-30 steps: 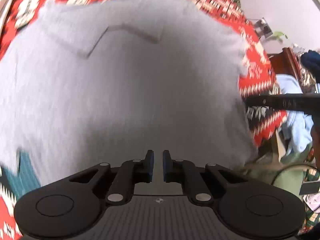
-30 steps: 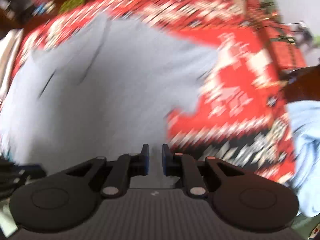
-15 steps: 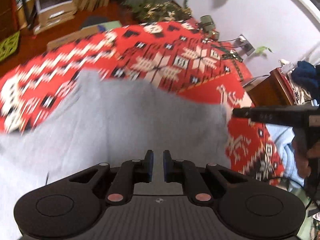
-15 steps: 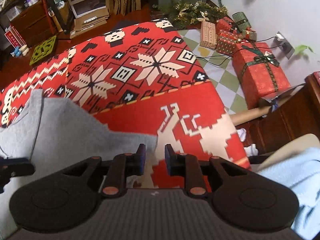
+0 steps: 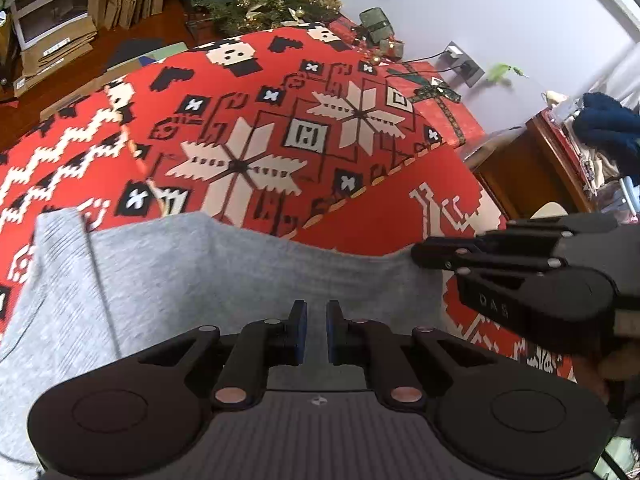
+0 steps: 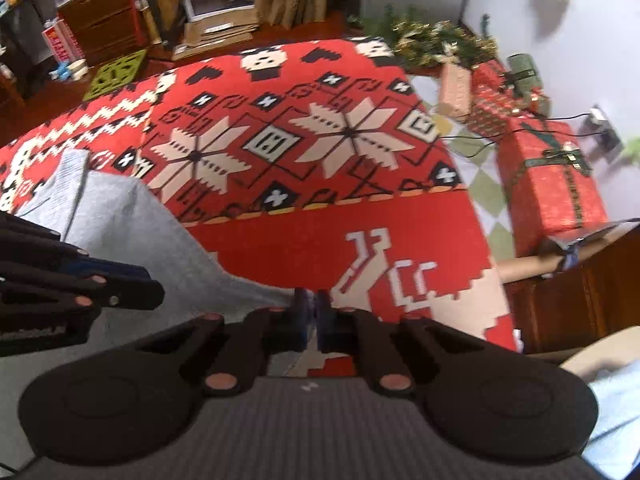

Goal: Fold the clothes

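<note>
— Nearest, what do the grippers hold?
— Both pinch the grey garment point(image 5: 224, 276): left gripper point(image 5: 316, 330) near its middle edge, right gripper point(image 6: 311, 312) at a corner.
— And beyond?
— It hangs over the red blanket point(image 6: 320, 128); wrapped gifts point(image 6: 548, 184) lie further off.

A lived-in home room at Christmas is showing here: a red, white and black patterned blanket point(image 6: 320, 140) is covering the bed, red wrapped gift boxes point(image 6: 548, 184) and tinselled green garland point(image 6: 432, 40) are sitting by the wall, and brown cardboard boxes point(image 5: 52, 48) are crowding the wooden floor.
</note>
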Tool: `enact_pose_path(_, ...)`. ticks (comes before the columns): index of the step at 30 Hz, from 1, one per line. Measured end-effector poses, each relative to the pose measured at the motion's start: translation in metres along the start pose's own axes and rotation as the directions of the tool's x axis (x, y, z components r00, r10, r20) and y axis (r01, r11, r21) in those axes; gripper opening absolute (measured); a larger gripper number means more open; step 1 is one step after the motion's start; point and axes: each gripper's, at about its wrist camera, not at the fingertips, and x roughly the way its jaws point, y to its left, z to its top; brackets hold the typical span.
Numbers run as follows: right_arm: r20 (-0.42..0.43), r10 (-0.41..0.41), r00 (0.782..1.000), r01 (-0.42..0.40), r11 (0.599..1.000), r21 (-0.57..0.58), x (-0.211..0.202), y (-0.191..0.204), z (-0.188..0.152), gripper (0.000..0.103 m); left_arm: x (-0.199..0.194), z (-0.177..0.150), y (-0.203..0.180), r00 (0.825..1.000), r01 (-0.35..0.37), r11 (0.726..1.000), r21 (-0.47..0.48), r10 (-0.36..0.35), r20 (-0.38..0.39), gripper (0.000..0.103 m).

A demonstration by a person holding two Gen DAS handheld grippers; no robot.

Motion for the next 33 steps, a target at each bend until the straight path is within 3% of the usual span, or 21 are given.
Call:
enact_pose_path(5,-0.014,-0.04,0.999,0.041,0.986,0.162,-0.006,-0.018,0.0,0.003,0.012,0.008,-0.008,1.0,0.016,0.999,0.033,-0.016,0.022,0.008)
enact_pose_path(12,-0.006,-0.053,0.999,0.054,0.986,0.161,0.002,-0.019,-0.002,0.004,0.019,0.012,-0.015,0.999,0.003,0.996,0.089,-0.007,0.048,0.008)
enact_pose_path(14,-0.005,-0.051,0.999,0.052,0.983,0.178,0.001,-0.021,-0.002,0.013,0.016,0.011,-0.013,0.999,0.01,0.998,0.069,-0.014,0.051,0.008)
enact_pose_path(21,0.024,0.001,1.0,-0.008,0.949,0.316,-0.025,-0.041,-0.018,0.013,-0.005,0.001,-0.011,0.997,0.034,0.999,0.009,-0.035,0.064,0.008)
enact_pose_path(23,0.032,0.026,0.999,-0.036,0.935,0.353,-0.035,-0.044,-0.027,0.019,-0.01,-0.005,-0.012,0.997,0.041,0.999,0.003,-0.041,0.057,0.008)
enact_pose_path(26,0.025,0.124,0.992,-0.123,0.898,0.423,-0.045,-0.043,-0.044,0.019,-0.014,-0.016,-0.013,0.998,0.042,0.999,-0.005,-0.042,0.039,0.008)
enact_pose_path(29,0.028,0.163,0.986,-0.16,0.891,0.425,-0.045,-0.036,-0.05,0.035,-0.017,-0.026,-0.013,0.999,0.047,0.998,-0.035,-0.046,0.024,0.008)
enact_pose_path(33,0.026,0.187,0.982,-0.182,0.897,0.403,-0.039,-0.026,-0.053,0.043,-0.019,-0.035,-0.013,0.999,0.045,0.998,-0.054,-0.044,0.017,0.008)
